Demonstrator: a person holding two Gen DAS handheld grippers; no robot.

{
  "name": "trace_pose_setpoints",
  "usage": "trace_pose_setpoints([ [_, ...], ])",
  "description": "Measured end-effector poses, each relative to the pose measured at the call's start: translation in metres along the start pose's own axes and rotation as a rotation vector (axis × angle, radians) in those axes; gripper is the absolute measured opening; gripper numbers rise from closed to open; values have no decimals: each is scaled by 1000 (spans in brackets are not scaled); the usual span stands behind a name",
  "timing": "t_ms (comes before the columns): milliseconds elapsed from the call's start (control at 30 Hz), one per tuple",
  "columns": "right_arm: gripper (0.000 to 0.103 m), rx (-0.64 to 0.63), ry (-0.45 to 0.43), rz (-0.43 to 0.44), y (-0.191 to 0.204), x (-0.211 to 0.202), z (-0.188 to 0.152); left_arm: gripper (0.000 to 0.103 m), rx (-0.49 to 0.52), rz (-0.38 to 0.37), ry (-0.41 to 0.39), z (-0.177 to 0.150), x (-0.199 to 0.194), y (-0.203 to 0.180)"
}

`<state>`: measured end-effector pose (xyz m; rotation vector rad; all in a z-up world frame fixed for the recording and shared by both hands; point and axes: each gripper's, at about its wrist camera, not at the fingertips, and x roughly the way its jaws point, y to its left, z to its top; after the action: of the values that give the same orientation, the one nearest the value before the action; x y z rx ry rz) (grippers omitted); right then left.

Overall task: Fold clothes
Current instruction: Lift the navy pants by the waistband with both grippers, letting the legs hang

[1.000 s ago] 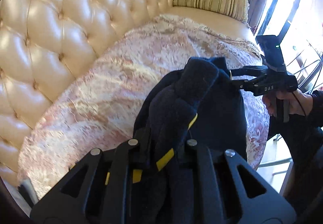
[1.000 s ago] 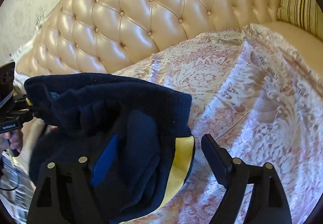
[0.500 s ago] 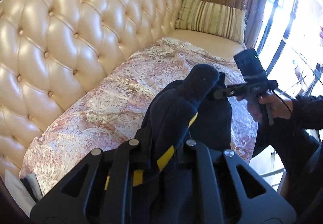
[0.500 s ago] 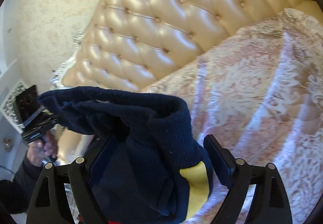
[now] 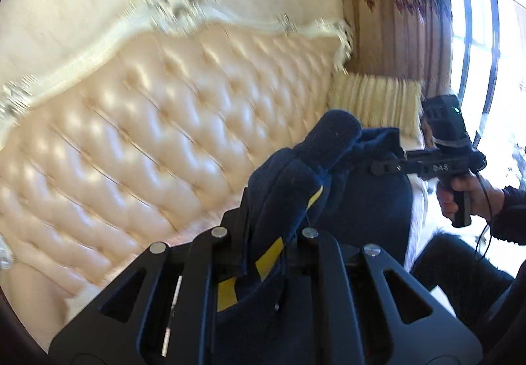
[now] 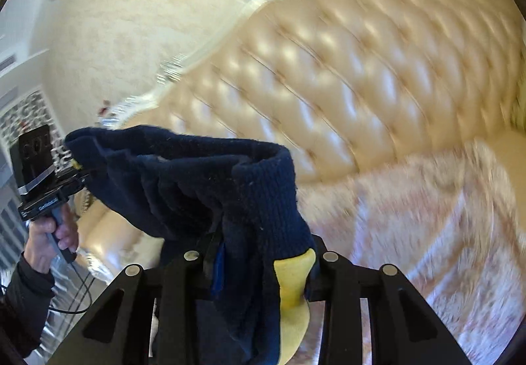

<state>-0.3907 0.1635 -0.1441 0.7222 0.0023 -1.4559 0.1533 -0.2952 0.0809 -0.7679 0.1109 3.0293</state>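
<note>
Left wrist view: the left hand-held gripper (image 5: 273, 250) is clamped on a navy sweater (image 5: 332, 151) hanging above the tufted sofa (image 5: 148, 141). The right hand-held gripper's (image 6: 259, 263) jaws are closing on the sweater's ribbed, yellow-trimmed edge.

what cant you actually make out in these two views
- Navy garment, both views: its lower part hangs behind the gripper bodies and runs off the bottom edge, so its type is unclear.
- Left gripper pads, left wrist view: buried in cloth.
- Sofa back carving, both views: motion blurred.
- Right gripper: jaws closing, cloth between; pad contact hidden.
</note>
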Motion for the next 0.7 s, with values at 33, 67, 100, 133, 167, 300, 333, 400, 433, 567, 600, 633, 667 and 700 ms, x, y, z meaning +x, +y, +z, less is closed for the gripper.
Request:
trace_pose_setpoints([
  [33, 35, -24, -13, 13, 16, -10, 11, 15, -5, 22, -32, 10, -21, -1],
  [67, 35, -44, -23, 30, 33, -21, 21, 15, -11, 46, -65, 19, -44, -2],
  [100, 35, -65, -33, 47, 49, -32, 30, 15, -15, 72, -99, 28, -68, -3],
  [133, 35, -85, -43, 63, 66, -42, 40, 15, -19, 95, -124, 35, -86, -4],
  [167, 35, -113, -54, 75, 85, -52, 48, 15, -22, 117, -149, 42, -104, -5],
  [300, 35, -229, -134, 104, 156, -104, 77, 15, -15, 186, -239, 69, -177, -16],
  [333, 35, -244, -153, 105, 166, -116, 83, 15, -13, 198, -267, 77, -196, -22],
  [400, 35, -289, -208, 105, 195, -146, 100, 15, -9, 215, -317, 90, -226, -33],
  [433, 35, -302, -226, 109, 206, -159, 107, 15, -9, 219, -344, 97, -242, -39],
  [567, 35, -367, -305, 110, 247, -219, 132, 15, 2, 225, -445, 118, -294, -65],
  [600, 35, -389, -326, 101, 258, -237, 135, 15, 8, 222, -471, 123, -307, -73],
  [633, 35, -411, -345, 91, 267, -253, 137, 15, 13, 218, -494, 127, -318, -80],
  [667, 35, -432, -364, 81, 275, -270, 139, 15, 18, 211, -511, 130, -326, -86],
  [700, 35, -442, -375, 78, 283, -284, 142, 15, 22, 204, -526, 133, -335, -91],
])
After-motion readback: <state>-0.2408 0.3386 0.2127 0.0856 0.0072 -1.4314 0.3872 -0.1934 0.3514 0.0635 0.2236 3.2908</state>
